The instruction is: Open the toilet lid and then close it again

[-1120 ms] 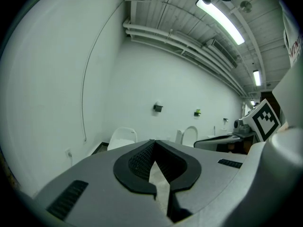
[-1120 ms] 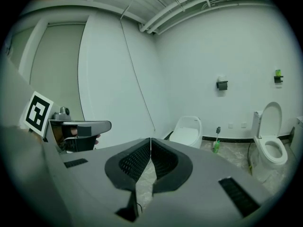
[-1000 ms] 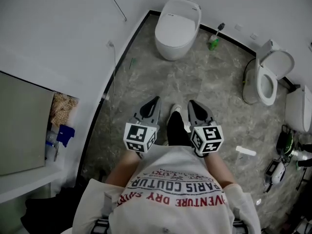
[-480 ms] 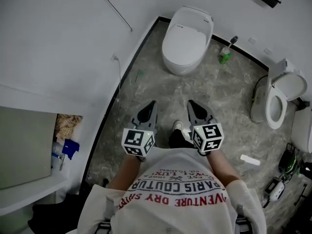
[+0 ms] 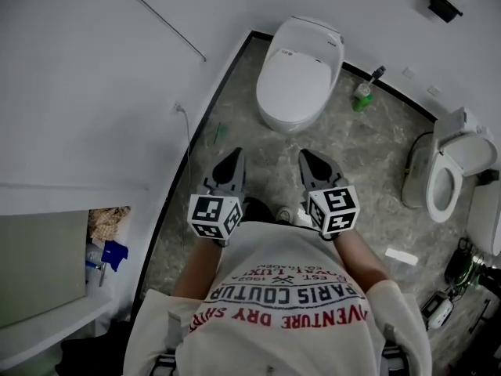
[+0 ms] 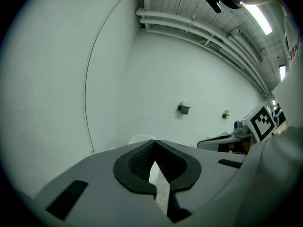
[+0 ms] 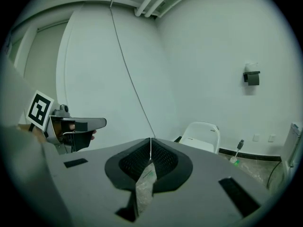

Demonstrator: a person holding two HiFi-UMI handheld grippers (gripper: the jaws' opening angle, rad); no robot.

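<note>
Grey marbled stone floor (image 5: 352,155) fills the middle of the head view, w/ plain white walls (image 5: 94,92) to the left & along the top. A person in a white printed T-shirt (image 5: 282,304) stands at the bottom, facing up the frame. The white oval toilet (image 5: 297,73) sits at top centre in the corner where floor meets wall; its lid (image 5: 291,84) lies flat down, i.e. closed; in the right gripper view it shows just past the jaw tips, to the right (image 7: 201,136). A second white toilet (image 5: 442,182) stands at the right edge, seat cover raised. The left gripper (image 5: 235,155) & right gripper (image 5: 305,157) are held side by side, apart from each other, both aimed at the oval toilet but well short of it; left gripper's jaws are closed tip to tip on nothing (image 6: 154,143); right gripper's jaws likewise pressed together, empty (image 7: 150,141). A green plastic bottle (image 5: 362,98) stands on the floor near the wall, just right of the oval toilet; a small black wall fitting (image 5: 443,2) hangs high at top right.
</note>
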